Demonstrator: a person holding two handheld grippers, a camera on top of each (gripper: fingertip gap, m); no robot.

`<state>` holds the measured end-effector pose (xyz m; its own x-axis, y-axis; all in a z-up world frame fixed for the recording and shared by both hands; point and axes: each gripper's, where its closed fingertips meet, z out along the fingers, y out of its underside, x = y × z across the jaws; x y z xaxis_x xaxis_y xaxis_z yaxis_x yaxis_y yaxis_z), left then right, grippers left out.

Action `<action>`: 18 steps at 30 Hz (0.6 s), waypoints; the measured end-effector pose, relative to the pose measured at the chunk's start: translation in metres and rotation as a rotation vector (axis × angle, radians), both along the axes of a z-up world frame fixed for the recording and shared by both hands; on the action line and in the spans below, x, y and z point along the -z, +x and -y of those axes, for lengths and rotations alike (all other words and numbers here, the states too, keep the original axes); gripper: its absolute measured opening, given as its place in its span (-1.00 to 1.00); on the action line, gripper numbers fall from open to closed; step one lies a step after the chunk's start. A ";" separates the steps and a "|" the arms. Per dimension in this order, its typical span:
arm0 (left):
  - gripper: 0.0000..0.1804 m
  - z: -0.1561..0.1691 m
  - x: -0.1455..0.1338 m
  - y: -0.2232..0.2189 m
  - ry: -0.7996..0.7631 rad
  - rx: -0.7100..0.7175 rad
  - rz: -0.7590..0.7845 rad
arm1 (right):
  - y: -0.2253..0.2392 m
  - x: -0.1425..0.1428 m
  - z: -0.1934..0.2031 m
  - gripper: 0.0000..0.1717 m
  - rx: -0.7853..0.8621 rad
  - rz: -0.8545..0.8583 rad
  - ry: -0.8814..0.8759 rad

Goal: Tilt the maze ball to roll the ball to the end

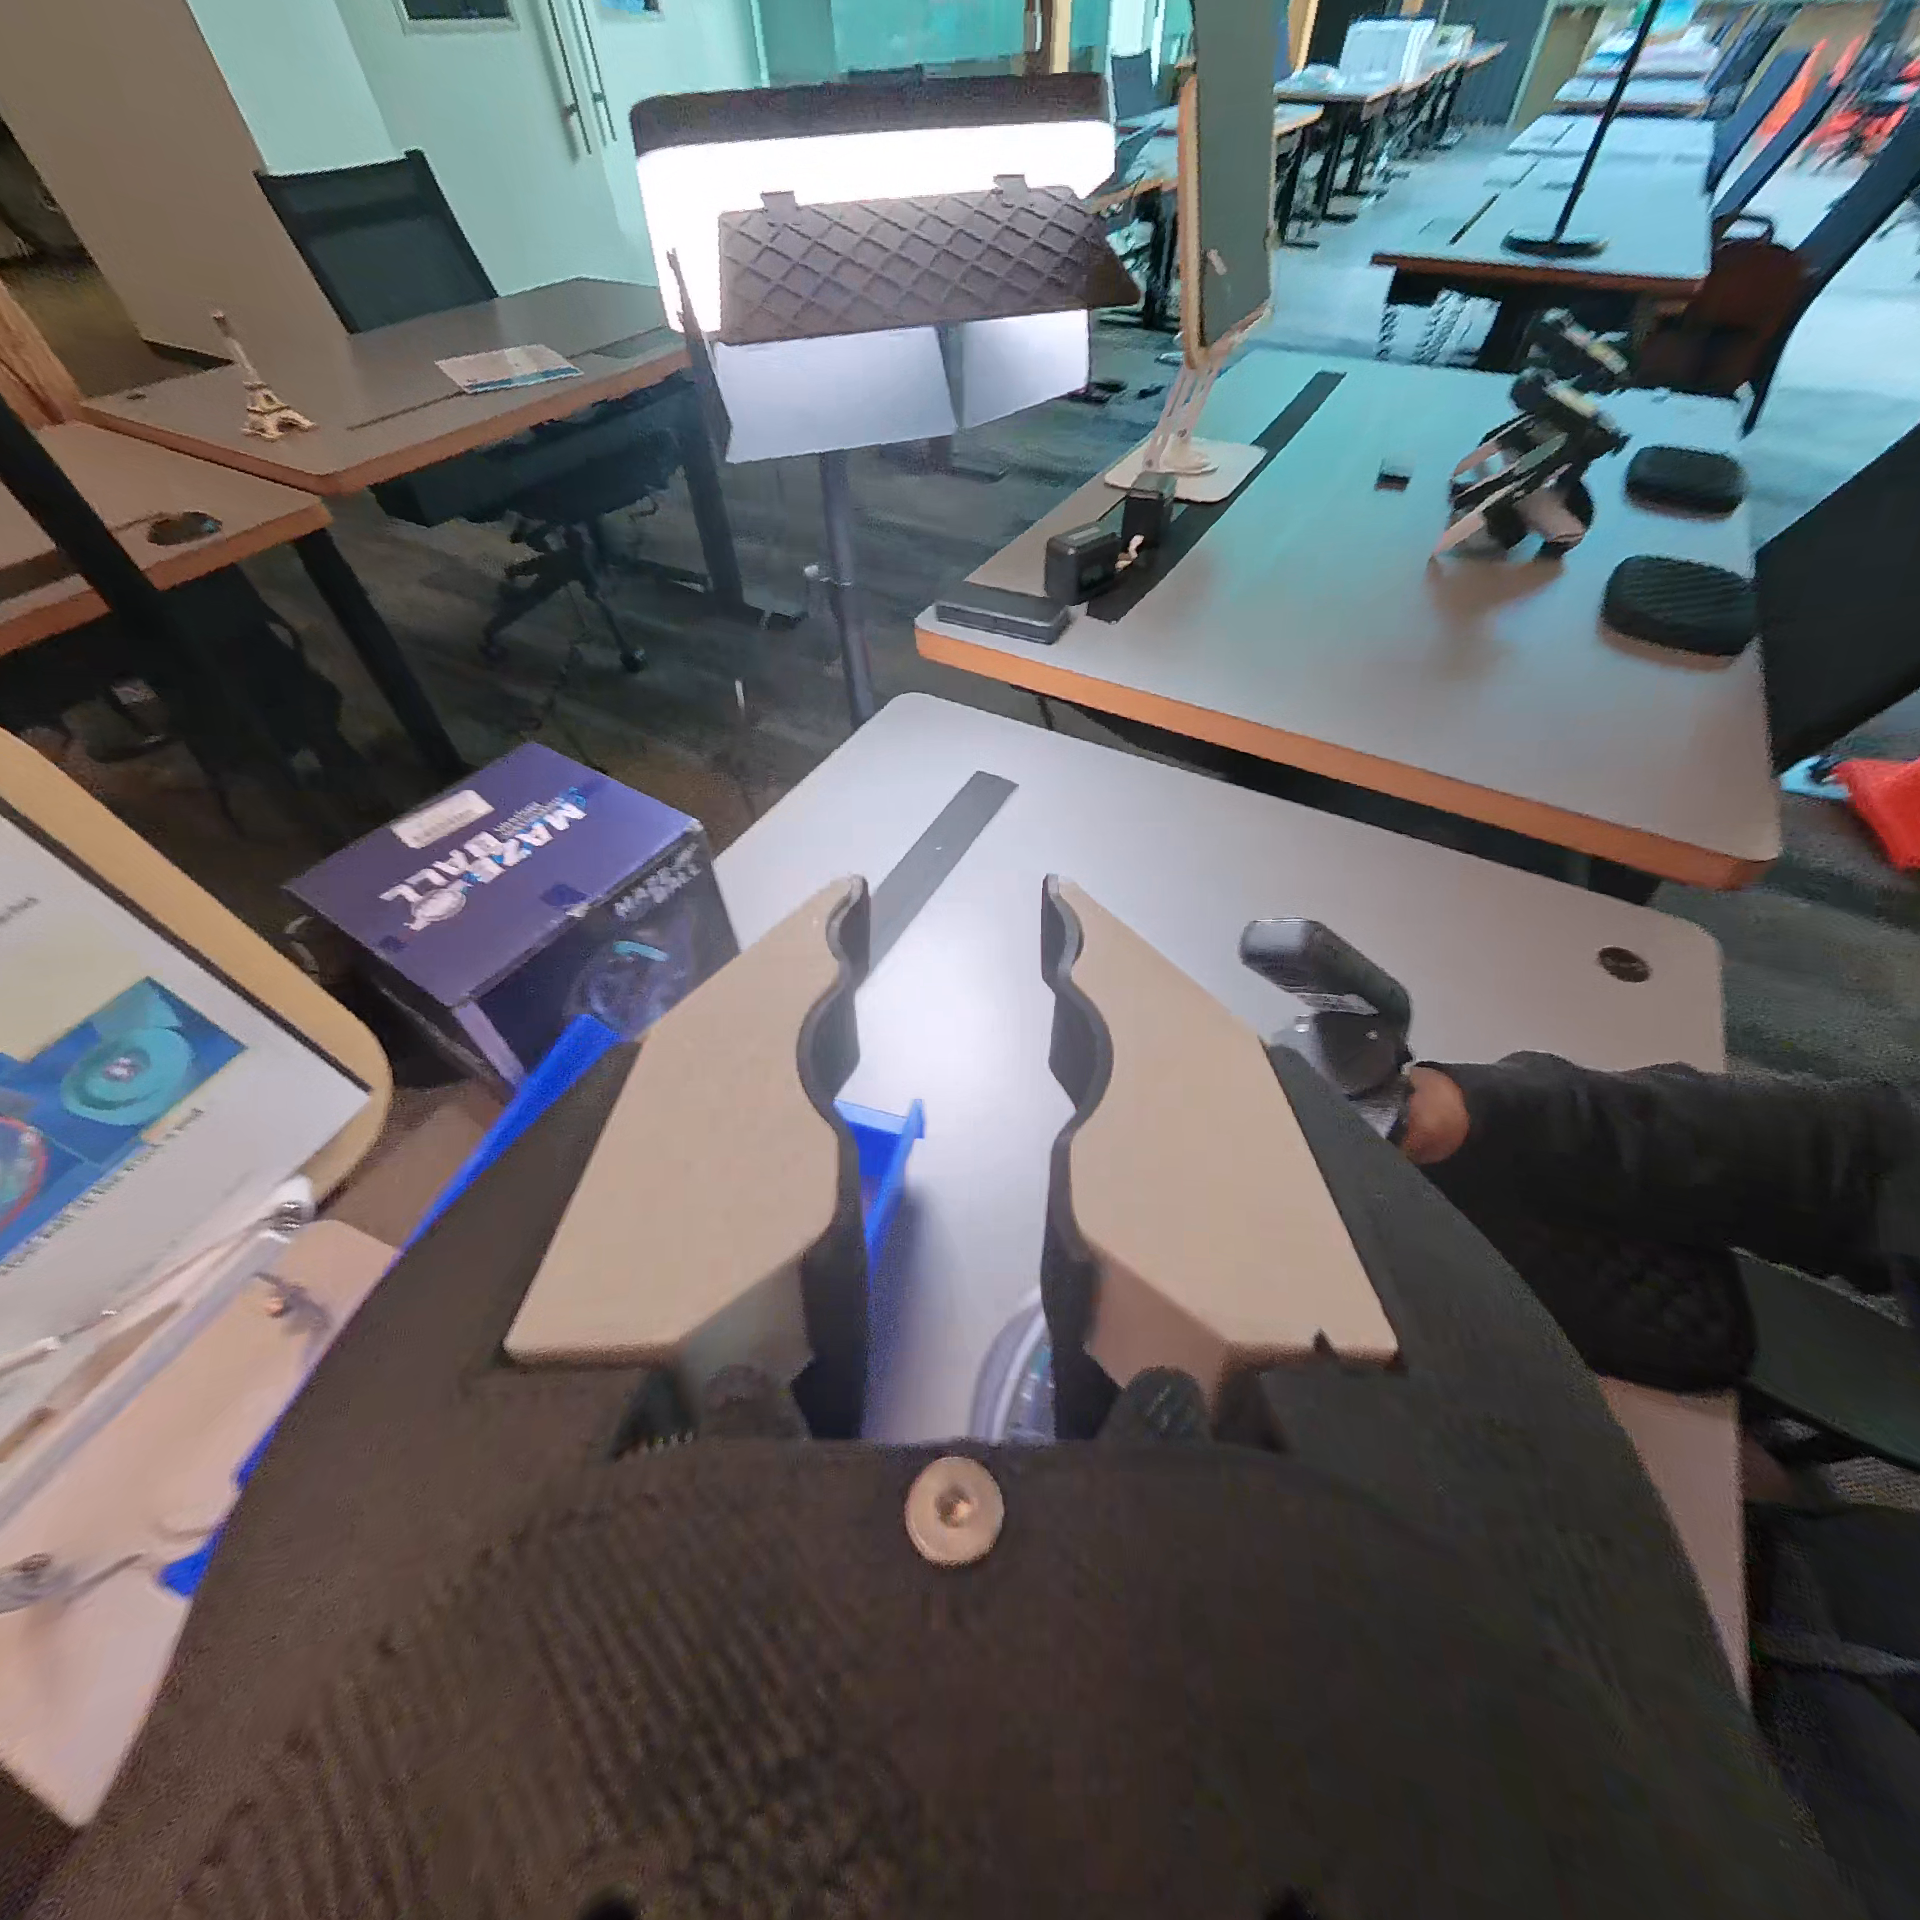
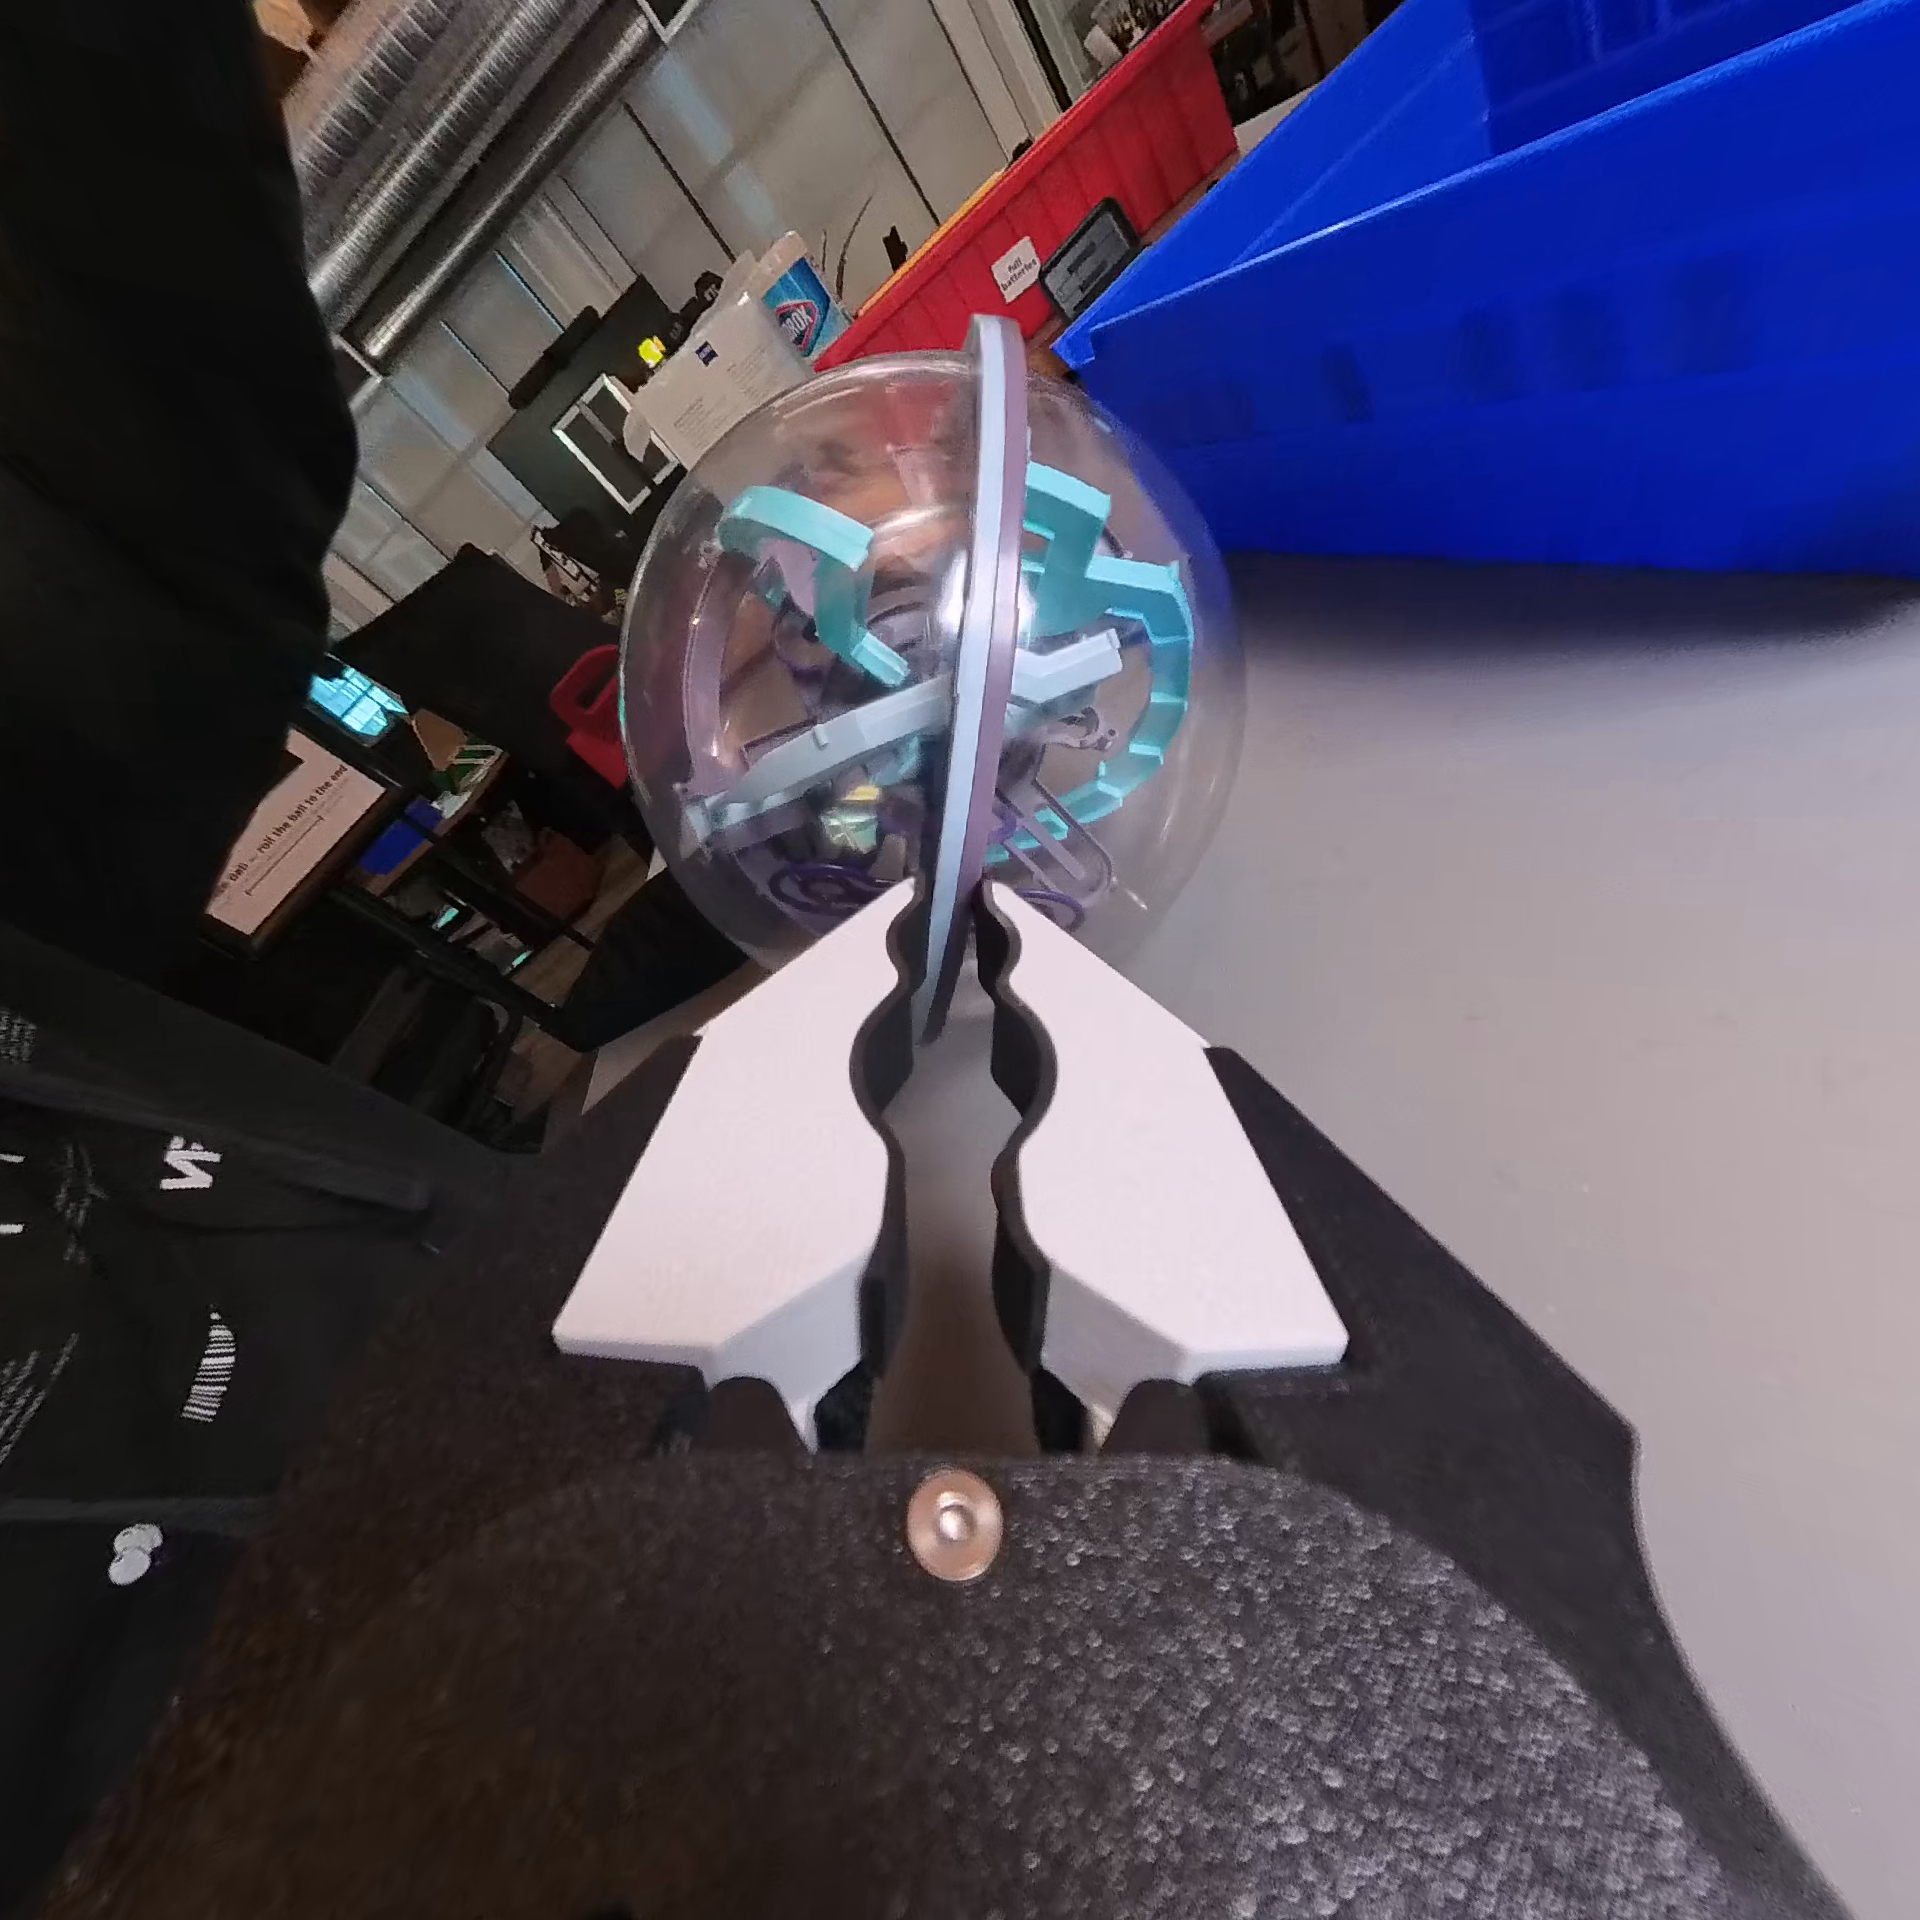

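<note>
Right wrist view, near to far: right gripper (image 2: 951,914) nearly closed, both black pads clamped on the thin purple-grey ring (image 2: 982,623) that runs round the maze ball (image 2: 925,665). The clear ball sits dead centre, just past the fingertips at 12 o'clock, ring turned edge-on and upright, teal and grey tracks inside. The small ball inside can't be made out. Grey table (image 2: 1507,935) at 3 o'clock, blue bin (image 2: 1507,343) beyond it at 1 o'clock, red bin (image 2: 1049,218) farther at 12. Dark clothing (image 2: 156,416) fills 9 to 11 o'clock.

Left wrist view: left gripper (image 1: 954,909) open wide, nothing between its pads, only table (image 1: 1195,831) with a black strip (image 1: 940,847) just ahead. A sliver of clear dome shows low between the fingers at 6 o'clock. Gloved hand (image 1: 1538,1153) at 3 o'clock. Purple box (image 1: 499,883) at 10 o'clock off the table edge. Light panel (image 1: 883,156) far at 12.
</note>
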<state>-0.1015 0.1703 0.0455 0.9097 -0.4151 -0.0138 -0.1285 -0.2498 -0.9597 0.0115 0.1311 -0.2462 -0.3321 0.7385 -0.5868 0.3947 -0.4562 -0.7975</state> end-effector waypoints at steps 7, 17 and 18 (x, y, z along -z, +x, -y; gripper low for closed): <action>-0.51 0.063 0.077 0.025 -0.007 0.081 0.218 | 0.005 0.005 -0.001 -0.94 0.001 0.025 -0.019; -0.33 0.099 0.277 -0.023 -0.199 -0.068 0.660 | 0.006 0.008 -0.005 -0.94 0.002 0.044 -0.071; -0.39 0.100 0.277 -0.020 -0.196 -0.031 0.719 | 0.007 0.008 -0.007 -0.94 0.008 0.045 -0.087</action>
<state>-0.1214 0.0705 -0.2311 0.6776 -0.3225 0.6610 0.5246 -0.4178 -0.7417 0.0181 0.1385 -0.2543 -0.2984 0.6865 -0.6630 0.4249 -0.5265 -0.7364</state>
